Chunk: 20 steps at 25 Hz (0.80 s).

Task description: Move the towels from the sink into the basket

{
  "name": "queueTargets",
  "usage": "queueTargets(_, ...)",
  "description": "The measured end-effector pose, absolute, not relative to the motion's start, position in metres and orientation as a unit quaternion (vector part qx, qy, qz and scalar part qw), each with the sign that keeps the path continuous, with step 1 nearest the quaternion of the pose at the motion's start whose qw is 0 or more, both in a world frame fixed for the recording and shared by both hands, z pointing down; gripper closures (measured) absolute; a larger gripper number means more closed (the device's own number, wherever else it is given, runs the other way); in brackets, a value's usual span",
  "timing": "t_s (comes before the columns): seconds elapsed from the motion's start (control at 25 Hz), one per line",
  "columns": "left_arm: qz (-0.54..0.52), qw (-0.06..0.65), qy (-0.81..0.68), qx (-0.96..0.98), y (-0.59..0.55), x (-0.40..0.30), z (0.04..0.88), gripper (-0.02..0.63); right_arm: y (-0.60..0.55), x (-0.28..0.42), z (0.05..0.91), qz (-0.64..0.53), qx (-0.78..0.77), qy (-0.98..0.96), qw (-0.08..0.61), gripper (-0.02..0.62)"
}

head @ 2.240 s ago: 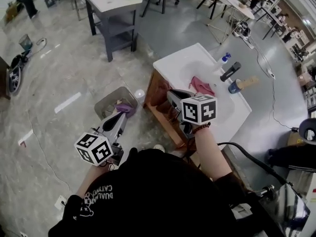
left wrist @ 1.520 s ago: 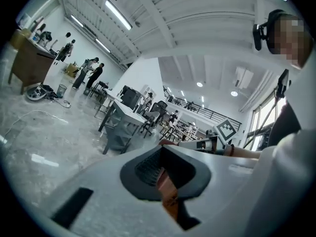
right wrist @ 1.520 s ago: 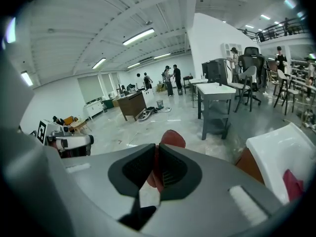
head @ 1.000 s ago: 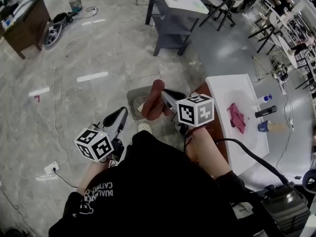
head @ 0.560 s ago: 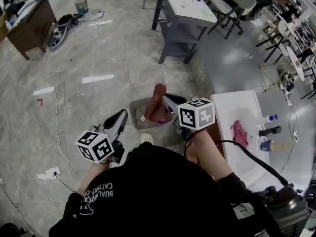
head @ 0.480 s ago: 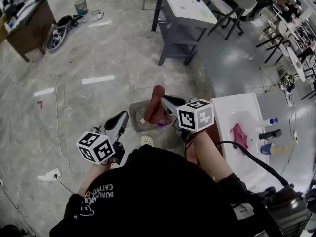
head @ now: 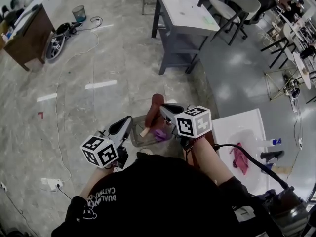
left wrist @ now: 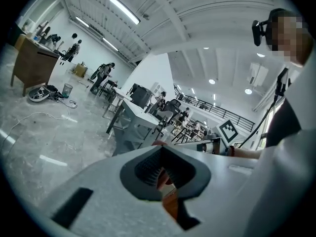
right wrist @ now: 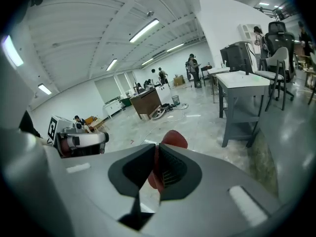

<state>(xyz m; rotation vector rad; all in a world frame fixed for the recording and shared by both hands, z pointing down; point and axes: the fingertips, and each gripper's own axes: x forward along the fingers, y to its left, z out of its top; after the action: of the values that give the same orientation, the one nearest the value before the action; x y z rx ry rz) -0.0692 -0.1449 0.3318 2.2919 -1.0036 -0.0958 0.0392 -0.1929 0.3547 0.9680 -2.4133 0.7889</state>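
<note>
My right claw [head: 162, 108] was clamped on a red-brown towel [head: 154, 105]. In the right gripper view its jaws [right wrist: 157, 149] stood only a slit apart, with the cloth pinched in that slit and a rounded fold of it [right wrist: 174, 138] bulging above the tips. How far the towel hung down I could not tell, because the claw's own body covered it. From the head view the towel stood up over the far side of the grey basket [head: 134, 135] on the floor. My claw and its marker cube cut off the basket's right side, and my dark shirt hid the near edge. A purple towel [head: 160, 135] lay bunched inside the basket, and a small tan thing beside it was too small to make out. My left claw [head: 128, 119] hung just left of the basket. In the left gripper view its jaws [left wrist: 160, 148] met at the tips with nothing gripped, and only a blur of red and orange showed through the hollow between the pads. A pink towel [head: 240, 159] lay in the white sink [head: 232, 131] at my right, partly behind my arm.
</note>
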Motion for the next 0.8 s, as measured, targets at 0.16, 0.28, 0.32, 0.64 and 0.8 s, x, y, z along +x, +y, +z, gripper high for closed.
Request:
queueTargets(0.16, -0.026, 0.315, -0.385, 0.867, -0.176, -0.057, 0.337, 0.606, -0.220, 0.050, 0.371, 0.296, 0.337, -0.866, 0.221, 0.565)
queueTargets(0.28, -0.020, 0.325, -0.384, 0.864, -0.193, -0.049, 0.349, 0.606, -0.237, 0.054, 0.386, 0.310, 0.329, -0.864, 0.223, 0.565)
queueTargets(0.32, -0.017, 0.331, -0.382, 0.863, -0.197, -0.047, 0.354, 0.606, -0.242, 0.054, 0.392, 0.315, 0.326, -0.863, 0.223, 0.565)
queueTargets(0.64, 0.006, 0.367, -0.380, 0.849, -0.220, -0.038, 0.386, 0.606, -0.269, 0.054, 0.429, 0.360, 0.306, -0.851, 0.228, 0.565)
queueTargets(0.8, 0.018, 0.382, -0.385, 0.840, -0.225, -0.040, 0.406, 0.606, -0.277, 0.054, 0.454, 0.387, 0.302, -0.842, 0.223, 0.565)
